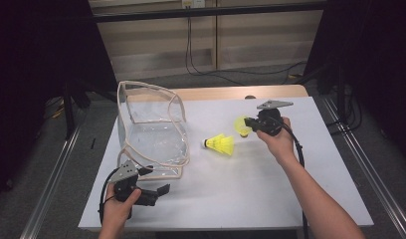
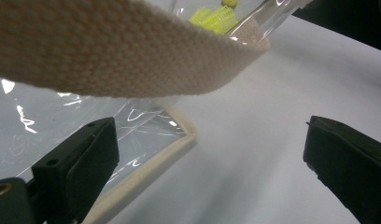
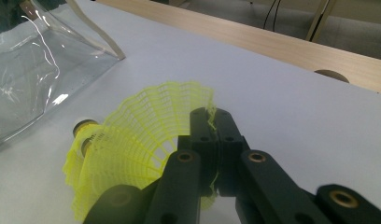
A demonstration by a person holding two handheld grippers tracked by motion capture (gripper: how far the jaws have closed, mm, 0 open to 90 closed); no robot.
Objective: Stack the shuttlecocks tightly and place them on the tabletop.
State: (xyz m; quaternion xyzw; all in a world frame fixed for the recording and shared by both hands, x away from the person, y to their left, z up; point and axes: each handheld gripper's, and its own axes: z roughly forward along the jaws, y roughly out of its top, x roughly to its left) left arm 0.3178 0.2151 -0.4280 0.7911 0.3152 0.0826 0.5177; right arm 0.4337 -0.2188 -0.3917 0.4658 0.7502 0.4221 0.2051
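2 yellow mesh shuttlecocks (image 1: 221,145), 1 pinched in right gripper (image 1: 249,122); left gripper (image 1: 158,193) wide apart beside clear webbing-edged bag (image 1: 151,134).

My left hand (image 1: 122,201) sits low at the near edge, fist round the left gripper (image 1: 158,191), jaws spread wide apart & aimed right across the table. My right forearm (image 1: 318,199) reaches diag. fwd, wrist straight, right hand (image 1: 276,137) wrapping the right gripper (image 1: 247,123), which points left w/ jaws pinched tight together, grey plate on top.
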